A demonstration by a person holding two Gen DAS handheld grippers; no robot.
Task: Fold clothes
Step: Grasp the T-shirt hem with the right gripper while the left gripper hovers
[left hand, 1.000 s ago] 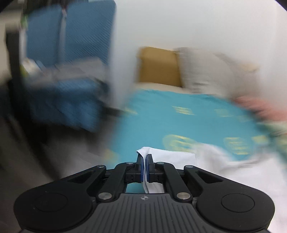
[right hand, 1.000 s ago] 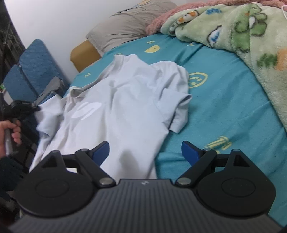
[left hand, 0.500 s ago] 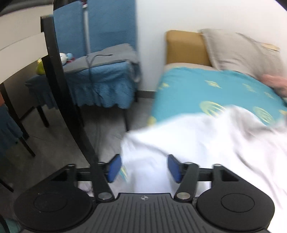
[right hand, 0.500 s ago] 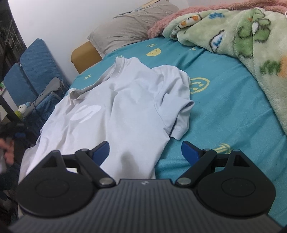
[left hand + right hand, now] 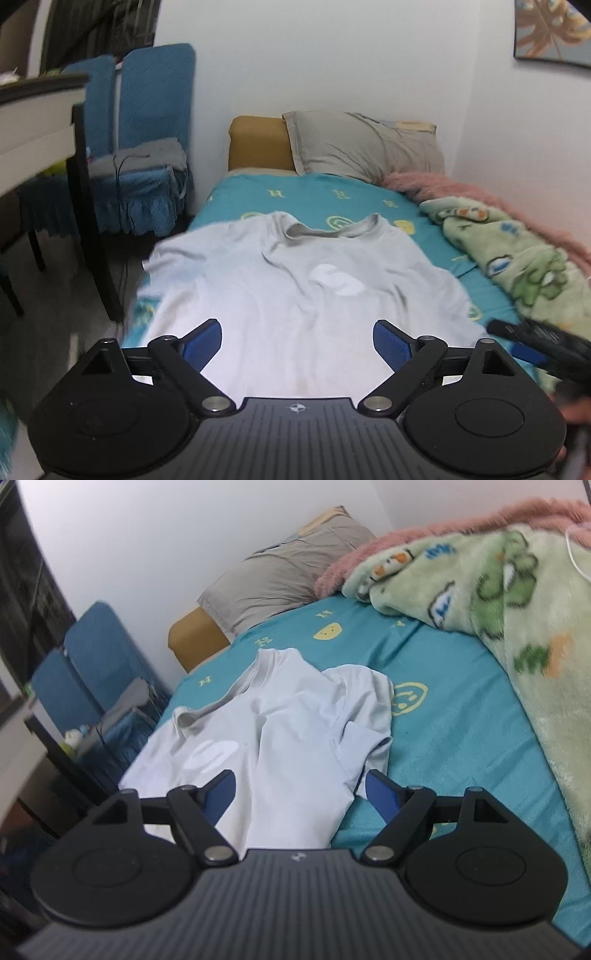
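we see the white t-shirt [image 5: 295,295] spread face up on the bed [image 5: 314,195], collar toward the grey pillow [image 5: 362,147] (one sleeve crumpled). our left gripper [image 5: 297,345] is opening wide above its hem, gripping nothing; our right gripper [image 5: 299,794] is closing, pads clear of the cloth.

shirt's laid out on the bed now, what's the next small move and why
Probably bring the right gripper down onto the bunched sleeve and pinch it. The shirt lies mostly flat, front up, but that sleeve is crumpled under itself beside the right gripper, whose jaws are closing with nothing gripped. The left gripper is opening, holding nothing.
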